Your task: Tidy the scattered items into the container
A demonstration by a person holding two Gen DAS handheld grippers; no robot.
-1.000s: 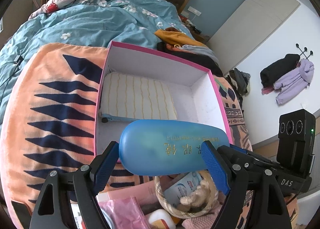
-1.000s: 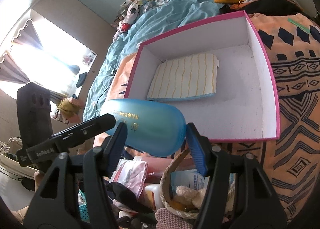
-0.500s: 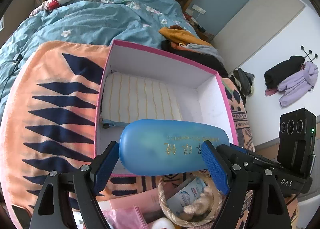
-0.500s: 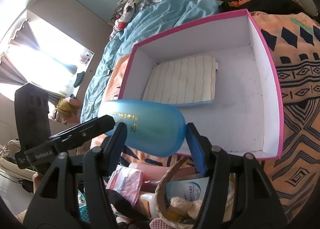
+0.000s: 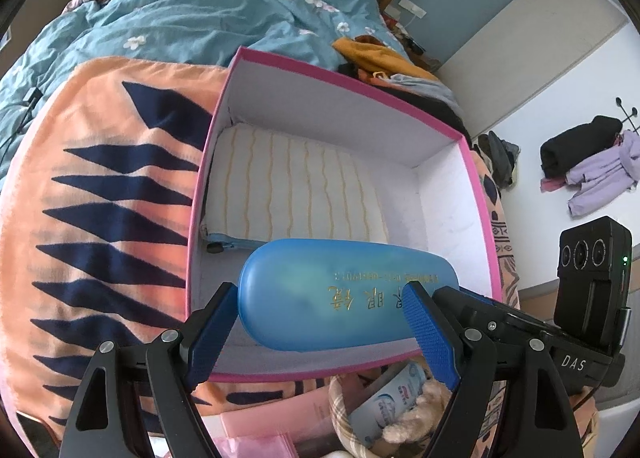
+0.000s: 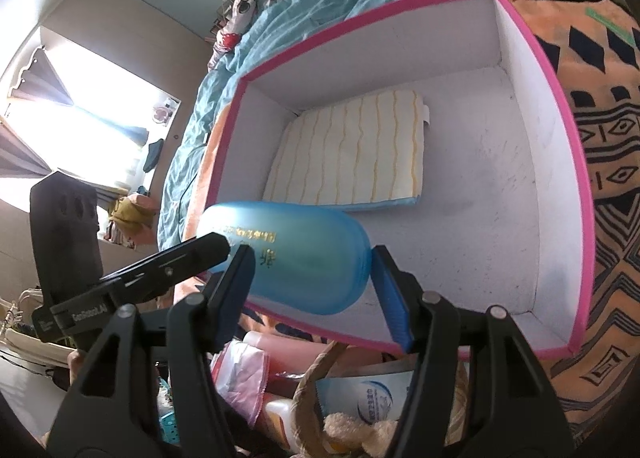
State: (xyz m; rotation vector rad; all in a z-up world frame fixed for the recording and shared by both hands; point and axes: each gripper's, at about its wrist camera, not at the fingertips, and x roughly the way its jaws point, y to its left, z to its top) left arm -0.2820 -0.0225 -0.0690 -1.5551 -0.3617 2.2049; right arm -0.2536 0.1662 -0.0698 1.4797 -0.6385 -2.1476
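Observation:
A blue glasses case (image 5: 344,294) with gold lettering is held at both ends. My left gripper (image 5: 320,330) is shut on one end and my right gripper (image 6: 312,282) is shut on the other end (image 6: 296,258). The case hangs over the near edge of a white box with a pink rim (image 5: 348,76), which sits on an orange patterned blanket (image 5: 100,186). A folded cream striped towel (image 5: 296,190) lies inside the box at the back left. The same box (image 6: 584,194) and towel (image 6: 352,150) show in the right wrist view.
Below the case lie a woven basket (image 5: 340,410) with a tube and a plush toy, pink packets (image 6: 240,374) and a bottle. A blue quilt (image 5: 200,10) and clothes (image 5: 380,58) lie beyond the box. Coats hang at the right wall (image 5: 592,162).
Both grippers have carried the case forward, from in front of the box to over its near edge. The box and towel now look larger and closer.

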